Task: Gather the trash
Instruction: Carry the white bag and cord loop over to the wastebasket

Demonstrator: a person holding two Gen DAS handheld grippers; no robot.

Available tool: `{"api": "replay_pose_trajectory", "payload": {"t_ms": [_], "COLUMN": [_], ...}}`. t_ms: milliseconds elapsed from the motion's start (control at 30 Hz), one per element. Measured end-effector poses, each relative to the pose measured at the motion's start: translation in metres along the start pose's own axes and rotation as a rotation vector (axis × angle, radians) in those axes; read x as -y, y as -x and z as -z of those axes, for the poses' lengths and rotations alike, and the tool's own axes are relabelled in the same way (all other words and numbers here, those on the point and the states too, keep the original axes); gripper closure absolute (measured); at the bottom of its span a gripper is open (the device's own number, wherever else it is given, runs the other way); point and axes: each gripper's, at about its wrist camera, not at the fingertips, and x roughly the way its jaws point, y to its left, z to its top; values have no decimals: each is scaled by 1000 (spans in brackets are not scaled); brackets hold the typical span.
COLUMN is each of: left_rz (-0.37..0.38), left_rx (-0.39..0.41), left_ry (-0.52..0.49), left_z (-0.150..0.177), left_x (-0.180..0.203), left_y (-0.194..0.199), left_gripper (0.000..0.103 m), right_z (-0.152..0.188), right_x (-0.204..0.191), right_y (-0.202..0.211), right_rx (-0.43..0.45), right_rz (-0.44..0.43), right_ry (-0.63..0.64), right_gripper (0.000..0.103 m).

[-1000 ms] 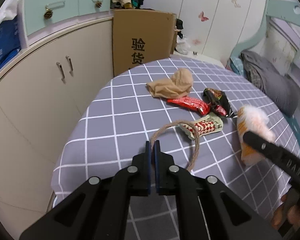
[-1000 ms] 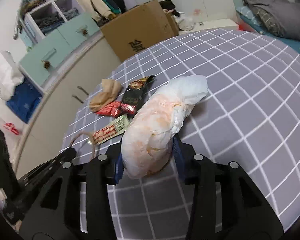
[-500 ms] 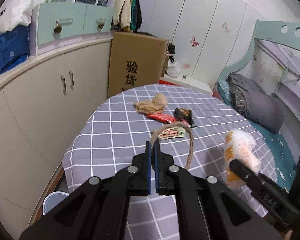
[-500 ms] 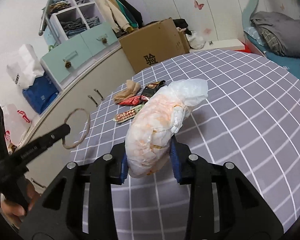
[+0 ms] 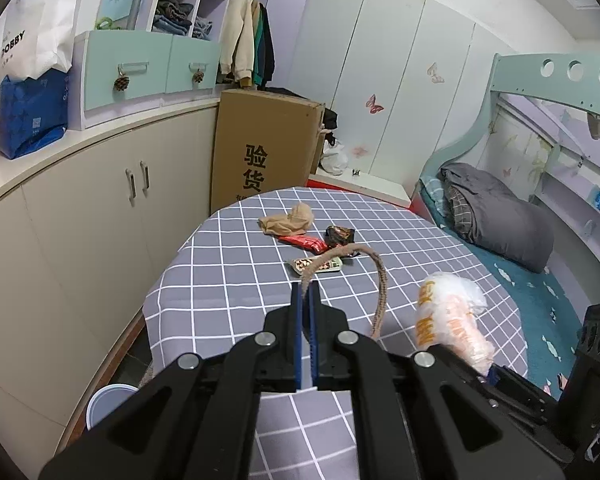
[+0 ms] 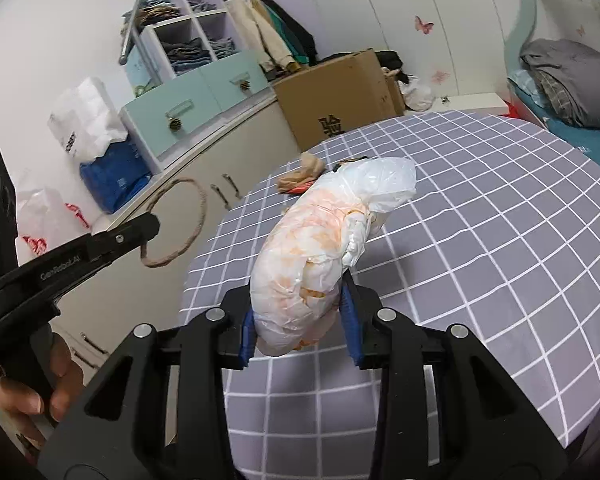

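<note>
1. The left gripper had its 2 blue-padded jaws pressed together on one end of a loop of brown twine, which arched up from the fingertips and hung down to their right, clear of the table.
2. The right gripper was clamped on a crumpled white plastic bag with orange print; the bag's lower bulge sat between the pads and its knotted top stuck out ahead of the fingers, above the table.
3. From the left wrist camera that same bag showed low on the right, just beside the twine's hanging end.
4. A hand gripped the left tool's handle at the lower left of the right wrist view.
5. On the grey checked tablecloth, well beyond both grippers, lay 4 loose pieces close together: a tan stocking, a red wrapper, a dark snack packet and what looked like a printed wrapper, partly hidden behind the twine.
6. A cardboard box stood past the table's far edge, beside the cream cabinets.
</note>
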Motion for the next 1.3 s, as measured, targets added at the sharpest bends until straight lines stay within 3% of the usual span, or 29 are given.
{"api": "replay_pose_trajectory", "payload": {"t_ms": [500,933,1300], "left_rz": [7,-73,-162], "left_rx": [23,37,-23], "left_ry": [52,139,236], "left_z": [19,41,73], "left_x": [-37,-121,-203], "left_y": [45,76,68], "left_gripper": [100,100,100], "right_z": [20,41,79], "right_x": [-50,-131,-196], "right_y": [15,-12,-65], "right_rx": [-15,-85,-199], "right_rz": [-78,-153,-194], "right_ry": [66,179,281], "right_gripper": [69,69,69]}}
